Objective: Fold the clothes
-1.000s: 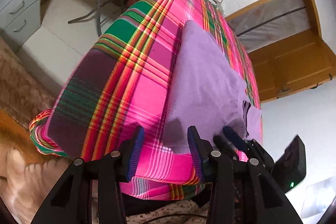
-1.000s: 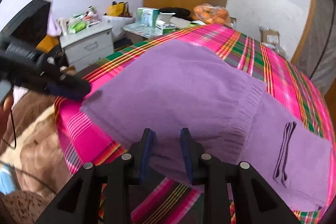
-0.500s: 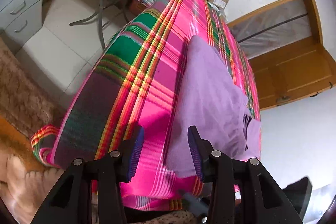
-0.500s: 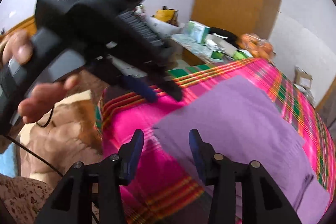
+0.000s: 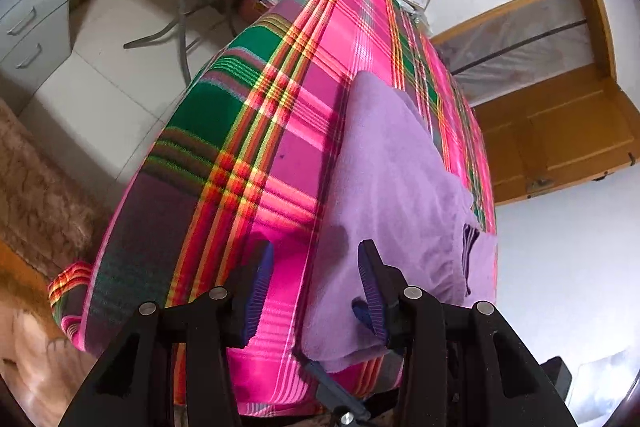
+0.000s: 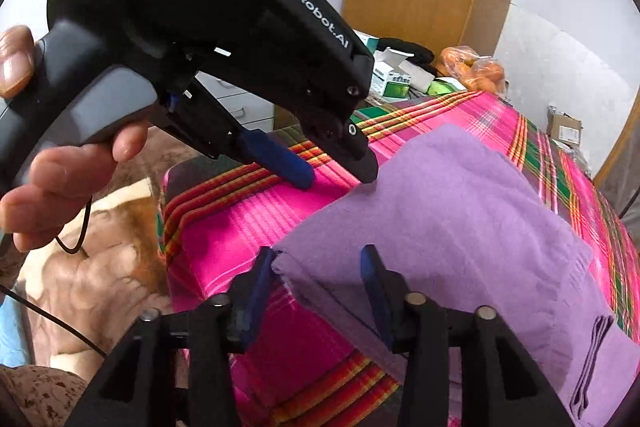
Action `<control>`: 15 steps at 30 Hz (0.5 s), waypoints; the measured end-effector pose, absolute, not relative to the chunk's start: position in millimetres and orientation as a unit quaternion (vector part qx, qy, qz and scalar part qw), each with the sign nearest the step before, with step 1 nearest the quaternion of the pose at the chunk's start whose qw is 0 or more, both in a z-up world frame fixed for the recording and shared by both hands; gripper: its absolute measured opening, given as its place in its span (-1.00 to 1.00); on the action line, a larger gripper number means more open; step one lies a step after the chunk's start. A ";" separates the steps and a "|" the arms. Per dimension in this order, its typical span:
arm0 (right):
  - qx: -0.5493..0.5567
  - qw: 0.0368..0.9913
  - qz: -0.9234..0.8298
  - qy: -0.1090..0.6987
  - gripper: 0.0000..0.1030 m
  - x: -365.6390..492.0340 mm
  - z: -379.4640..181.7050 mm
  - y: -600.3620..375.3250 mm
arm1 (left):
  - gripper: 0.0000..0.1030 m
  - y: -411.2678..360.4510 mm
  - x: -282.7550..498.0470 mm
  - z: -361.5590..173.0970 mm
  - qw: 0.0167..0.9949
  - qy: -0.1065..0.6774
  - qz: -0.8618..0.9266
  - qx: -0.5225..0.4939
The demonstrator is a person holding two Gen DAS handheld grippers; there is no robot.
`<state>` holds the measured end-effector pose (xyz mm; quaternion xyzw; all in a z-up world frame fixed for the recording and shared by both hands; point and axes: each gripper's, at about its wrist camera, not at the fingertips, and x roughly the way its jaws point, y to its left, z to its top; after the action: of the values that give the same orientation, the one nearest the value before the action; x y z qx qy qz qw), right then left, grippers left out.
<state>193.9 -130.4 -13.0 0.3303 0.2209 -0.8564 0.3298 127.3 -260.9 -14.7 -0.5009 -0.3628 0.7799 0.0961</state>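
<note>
Lying flat on the table (image 5: 256, 155) with the bright pink checked cloth is the purple garment (image 6: 460, 211), already doubled over into a thick, neat shape. It looks soft and fuzzy, like a warm knit. It is light, it bends anywhere, and it will flop and slide open if only one layer is picked up. It will not break, and it does not look slippery.

The right tool (image 6: 318, 291) sits at the near corner of the garment. That corner pokes in between its two blue pads (image 6: 370, 287), and the pads are closing in on it, but they are not squeezing it yet, so nothing is held. A good spot to hold is right here at the corner, pinching all the layers at once.

The left tool (image 5: 316, 291) is over the near left edge of the garment. One pad is above the purple cloth and the other above the pink table cloth. Its pads are spreading apart and hold nothing. From the right wrist view, a hand (image 6: 64, 163) grips this tool's handle, and its tips touch down just at the far left corner of the garment. Taking the edge there too would keep the fold even
</note>
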 end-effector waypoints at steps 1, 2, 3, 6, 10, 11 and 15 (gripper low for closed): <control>0.332 0.331 -0.857 0.214 -0.50 192.7 -12.0 -127.9 | -0.01 -260.4 124.9 -14.8 0.096 -0.363 0.779 -0.501; 0.334 0.333 -0.857 0.206 -0.61 191.4 -10.9 -125.4 | -0.01 -259.9 122.4 -14.9 0.096 -0.364 0.779 -0.501; 0.336 0.335 -0.858 0.198 -0.68 190.2 -9.8 -122.9 | -0.01 -259.5 119.8 -15.0 0.096 -0.365 0.778 -0.502; 0.337 0.341 -0.858 0.185 -0.74 189.3 -6.6 -117.3 | 0.00 -256.0 112.2 -15.6 0.101 -0.365 0.775 -0.505; 0.330 0.351 -0.860 0.170 -0.79 189.3 -1.1 -110.6 | 0.00 -249.8 102.9 -14.7 0.108 -0.364 0.773 -0.509; 0.328 0.353 -0.860 0.165 -0.80 189.2 0.9 -108.7 | 0.00 -248.2 100.2 -14.6 0.109 -0.364 0.772 -0.510; 0.315 0.359 -0.865 0.152 -0.82 191.3 9.2 -102.2 | 0.00 -240.7 87.1 -14.0 0.114 -0.358 0.769 -0.517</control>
<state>191.3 -102.2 9.2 0.3152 0.1517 -0.8652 0.3593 87.1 -240.7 -14.0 -0.5173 -0.3584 0.7687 0.1138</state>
